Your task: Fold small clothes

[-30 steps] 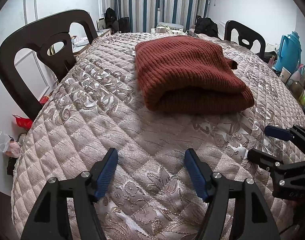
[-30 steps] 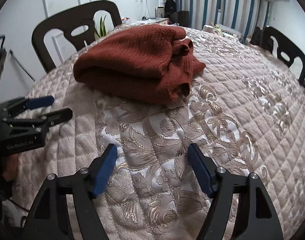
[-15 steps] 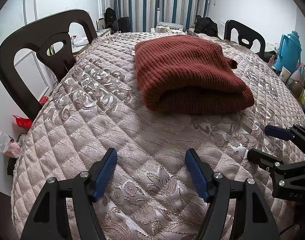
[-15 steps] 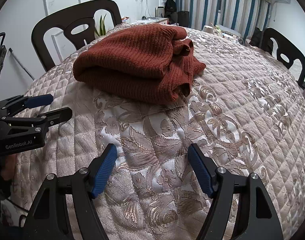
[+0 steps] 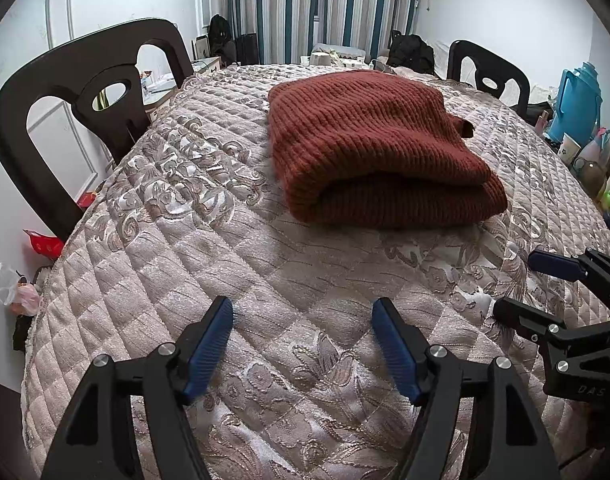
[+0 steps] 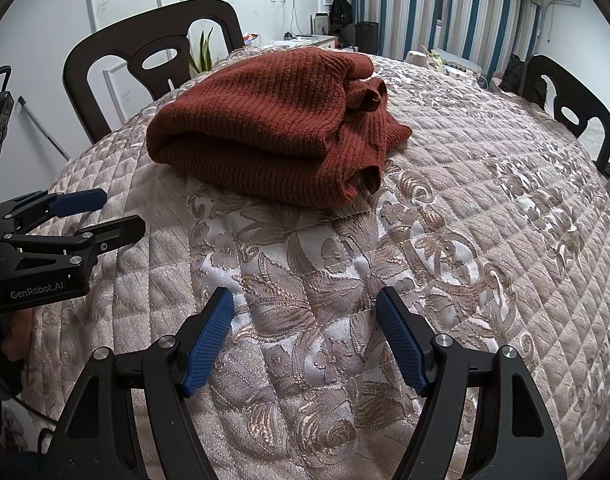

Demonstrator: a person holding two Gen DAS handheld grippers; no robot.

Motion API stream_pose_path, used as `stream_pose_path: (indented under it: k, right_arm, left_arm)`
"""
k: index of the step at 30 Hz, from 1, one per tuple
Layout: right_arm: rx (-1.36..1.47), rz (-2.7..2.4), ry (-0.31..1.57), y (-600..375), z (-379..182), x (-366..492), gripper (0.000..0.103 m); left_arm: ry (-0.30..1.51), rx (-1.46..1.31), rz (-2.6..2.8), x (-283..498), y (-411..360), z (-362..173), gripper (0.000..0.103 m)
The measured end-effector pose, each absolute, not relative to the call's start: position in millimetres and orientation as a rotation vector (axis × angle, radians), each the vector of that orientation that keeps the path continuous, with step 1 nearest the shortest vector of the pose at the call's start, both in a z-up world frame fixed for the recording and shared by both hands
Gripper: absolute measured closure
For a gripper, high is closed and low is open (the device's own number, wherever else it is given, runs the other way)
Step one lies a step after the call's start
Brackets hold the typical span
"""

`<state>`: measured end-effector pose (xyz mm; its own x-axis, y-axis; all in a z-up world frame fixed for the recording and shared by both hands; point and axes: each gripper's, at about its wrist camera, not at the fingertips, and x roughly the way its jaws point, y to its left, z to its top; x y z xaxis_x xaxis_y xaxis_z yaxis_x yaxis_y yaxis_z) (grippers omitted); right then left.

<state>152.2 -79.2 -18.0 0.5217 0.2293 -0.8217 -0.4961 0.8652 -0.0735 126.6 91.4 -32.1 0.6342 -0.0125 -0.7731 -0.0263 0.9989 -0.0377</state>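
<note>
Nothing has shifted since the earlier frames: both grippers sit where they were and the sweater lies just as it did. On the quilted cover (image 5: 193, 240) of the table, the rust-red knitted sweater (image 5: 377, 148) lies folded into a thick bundle in the middle, toward the far half, its rounded fold facing the near edge and a cuff poking out at its right side. From the right wrist camera the same sweater (image 6: 265, 128) shows its loose layers and two sleeve ends at its right end. The left gripper (image 5: 303, 344) hovers over bare cover near the close edge, its blue pads spread wide with nothing between them, well apart from the sweater. The right gripper (image 6: 305, 336) is likewise wide open over the floral patch of the cover and holds nothing. Each gripper shows in the other's view: the right one at the right edge of the left camera, the left one at the left edge of the right camera, both with fingers parted and empty. A dark chair (image 5: 65, 100) stands at the left of the table, another chair (image 5: 489, 72) at the far right, striped curtains (image 5: 305, 8) hang along the far wall, and a blue jug (image 5: 577, 104) stands off to the right.
</note>
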Motion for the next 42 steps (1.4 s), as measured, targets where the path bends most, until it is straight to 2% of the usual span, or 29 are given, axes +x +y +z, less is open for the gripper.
stream_pose_path:
  k: [42]
  right_arm:
    - [-0.316,0.444,0.926,-79.3,-18.1,152.0,0.029]
  left_arm:
    - [0.883,-0.053,0.006,126.4,92.2,-31.3,0.028]
